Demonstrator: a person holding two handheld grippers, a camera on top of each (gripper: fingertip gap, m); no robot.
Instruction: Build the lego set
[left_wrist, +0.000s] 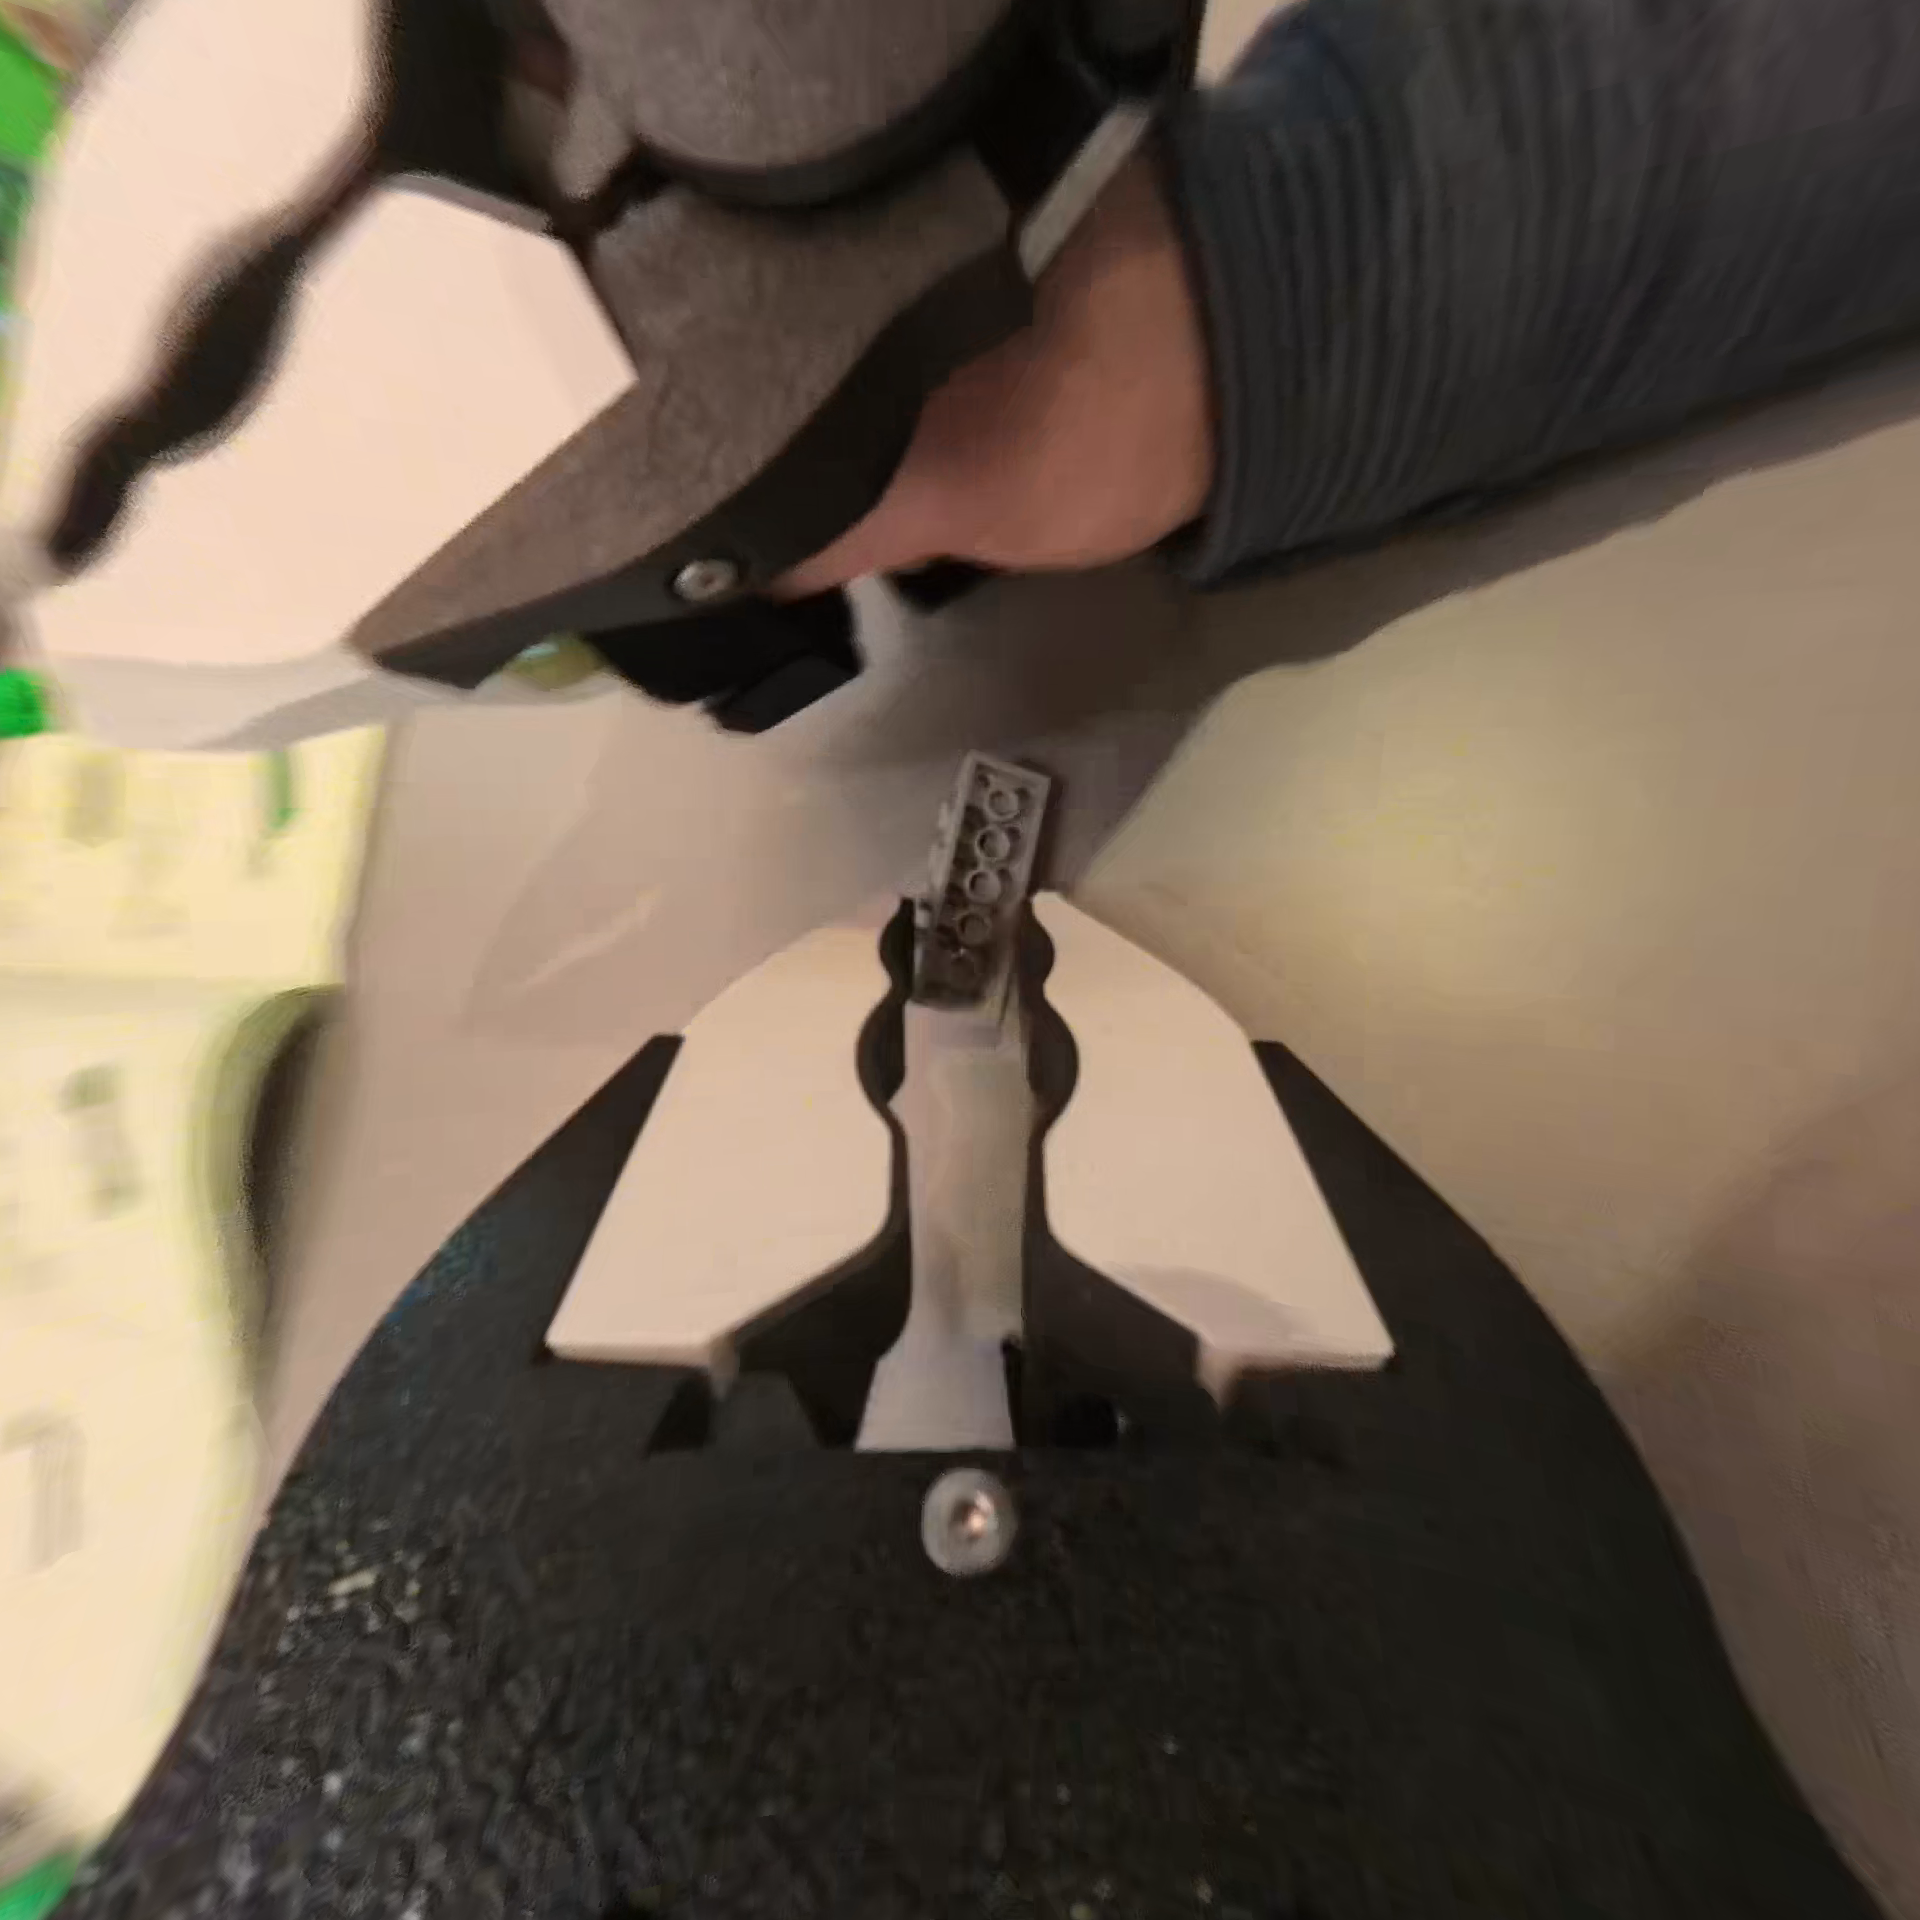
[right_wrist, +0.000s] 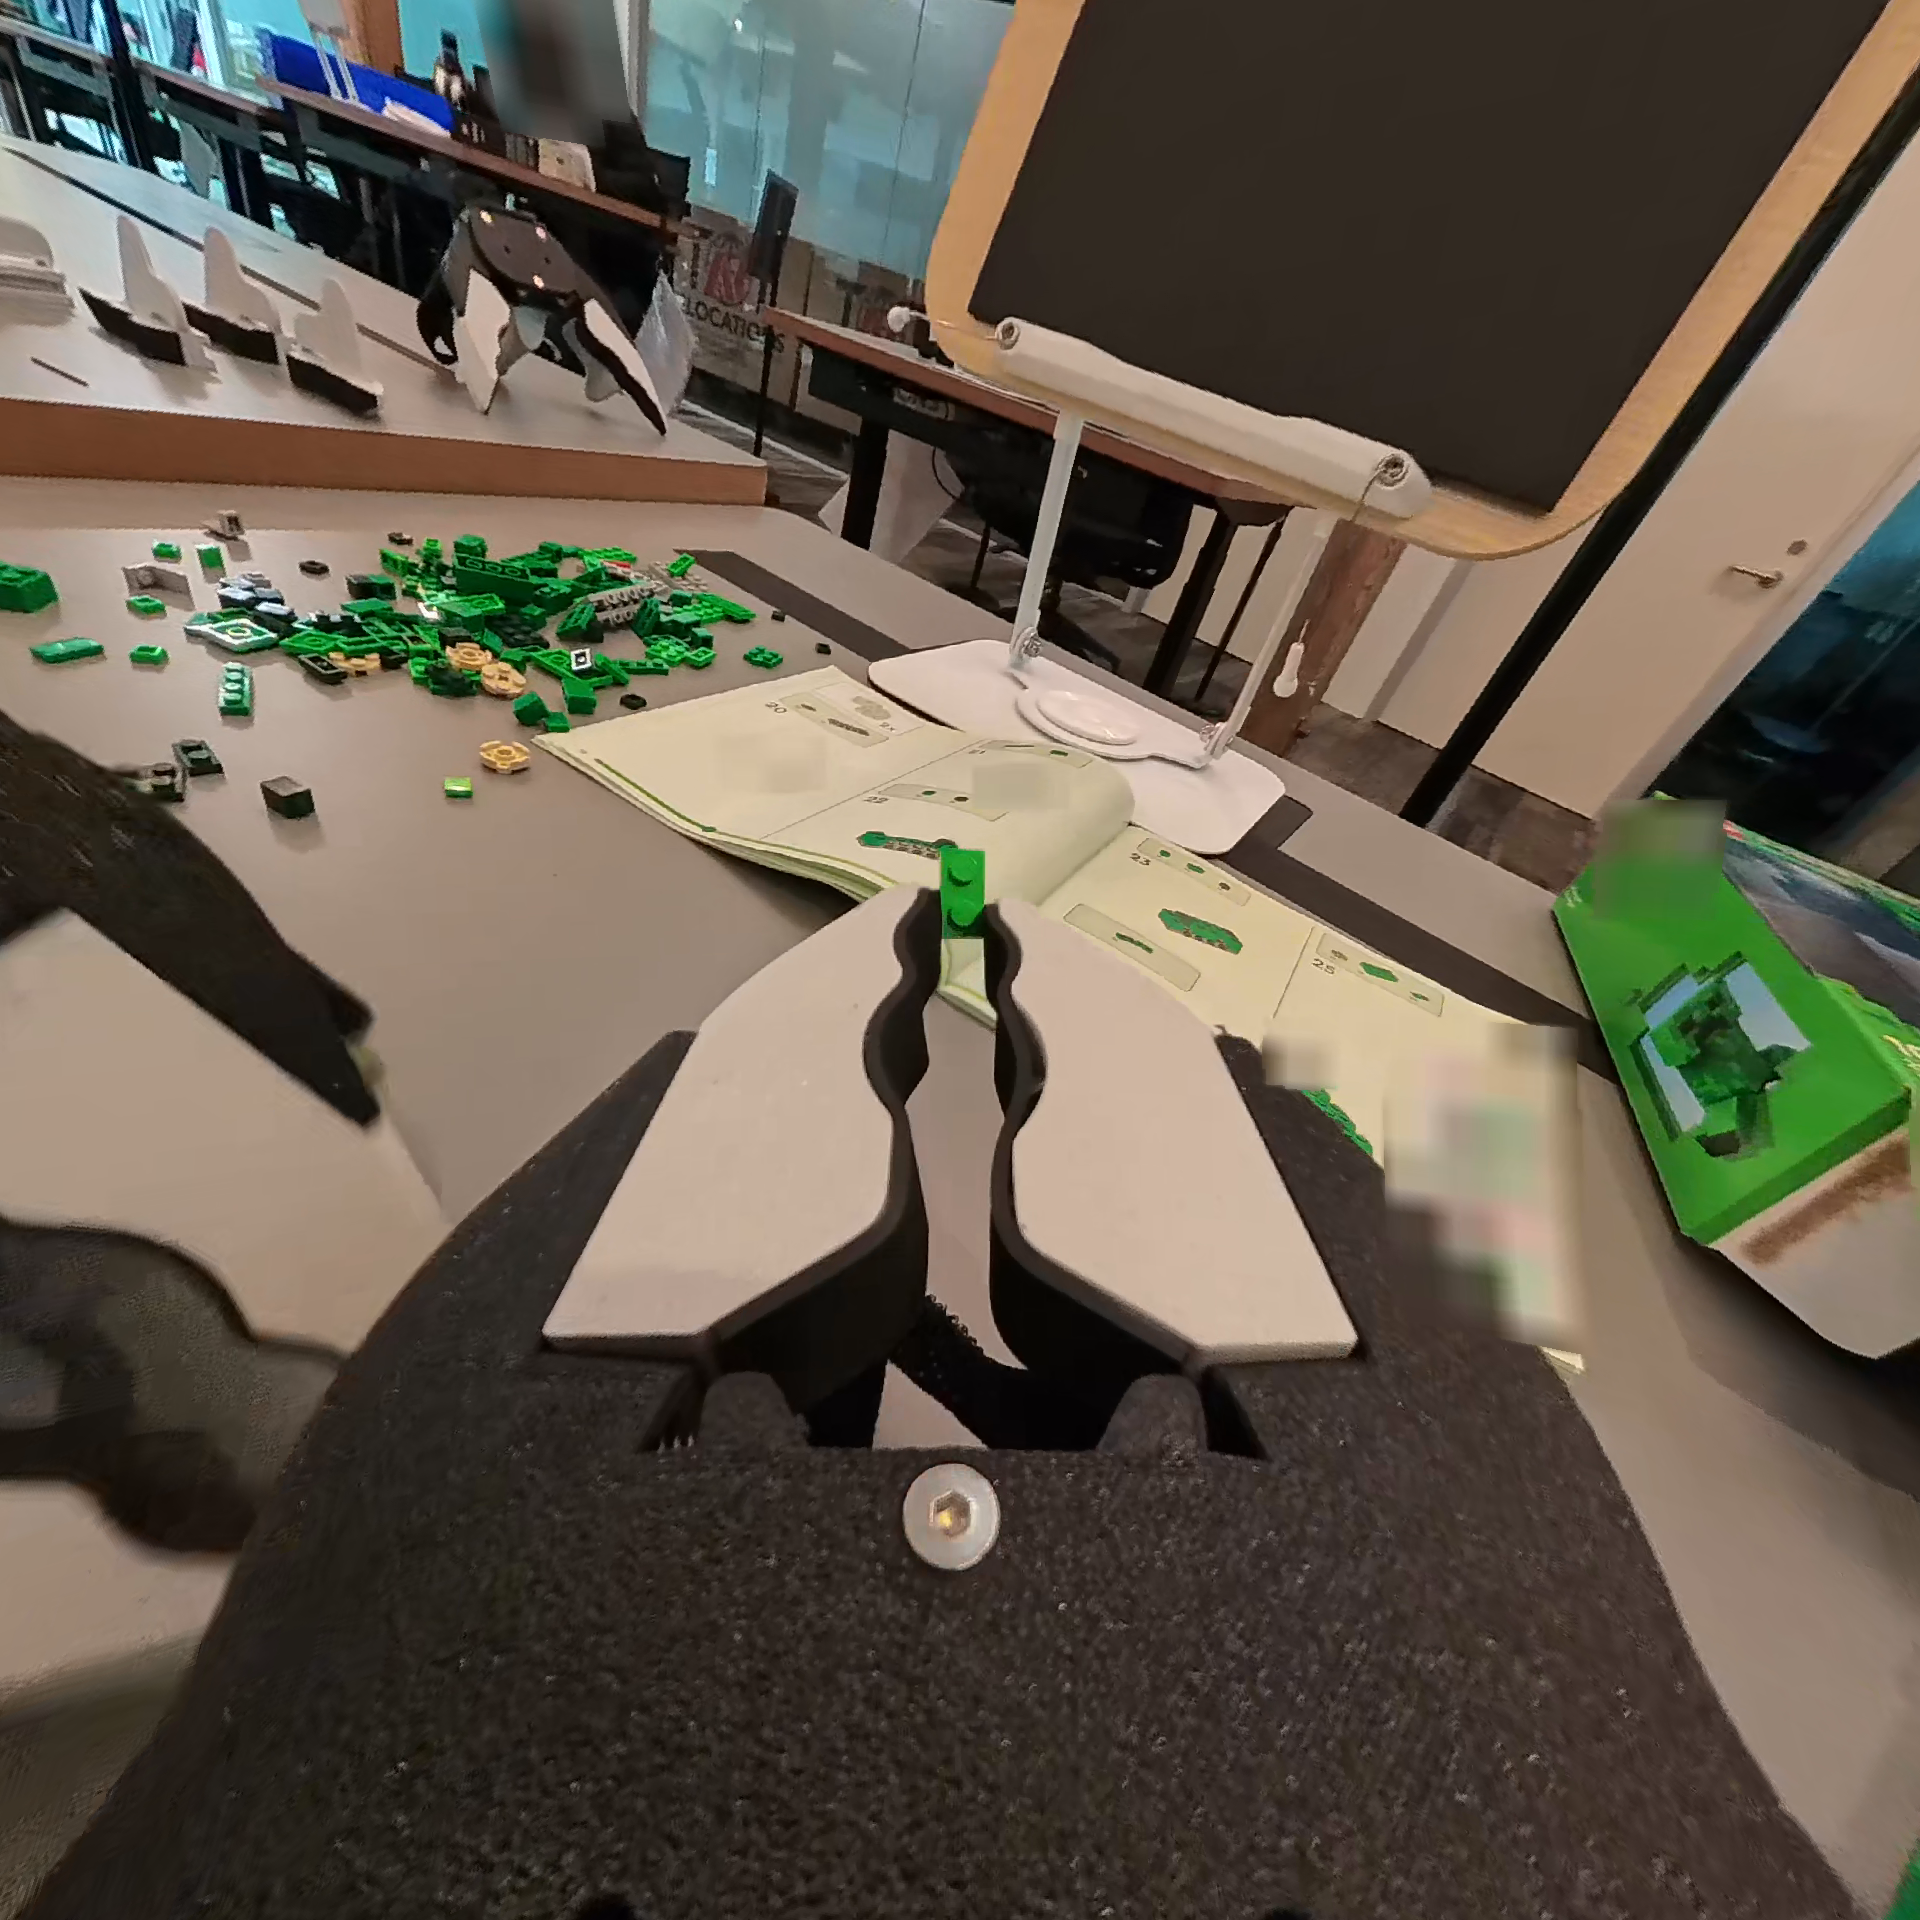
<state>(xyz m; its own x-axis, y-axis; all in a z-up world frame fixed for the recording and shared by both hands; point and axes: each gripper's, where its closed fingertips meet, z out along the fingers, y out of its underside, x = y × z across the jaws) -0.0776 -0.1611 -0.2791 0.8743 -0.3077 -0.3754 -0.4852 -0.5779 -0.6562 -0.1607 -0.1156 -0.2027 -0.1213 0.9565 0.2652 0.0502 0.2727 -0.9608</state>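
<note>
Lego pieces (right_wrist: 457, 634) lie scattered at the upper left of the right wrist view on the grey table (right_wrist: 582, 935), near the open instruction booklet (right_wrist: 831, 769); bare tabletop lies between them and the gripper. A green box (right_wrist: 1745, 1049) sits at the right edge. The right gripper (right_wrist: 960, 920) is clamped on a small green plate (right_wrist: 960, 891) standing upright at the fingertips. The left gripper (left_wrist: 971, 935) is clamped on a grey studded brick (left_wrist: 987, 873) projecting past the tips.

Your booklet (right_wrist: 935, 790) lies open on the table (right_wrist: 520, 935); bricks (right_wrist: 468, 623) behind-left, stand (right_wrist: 1081, 717) behind, box (right_wrist: 1745, 1049) right.
</note>
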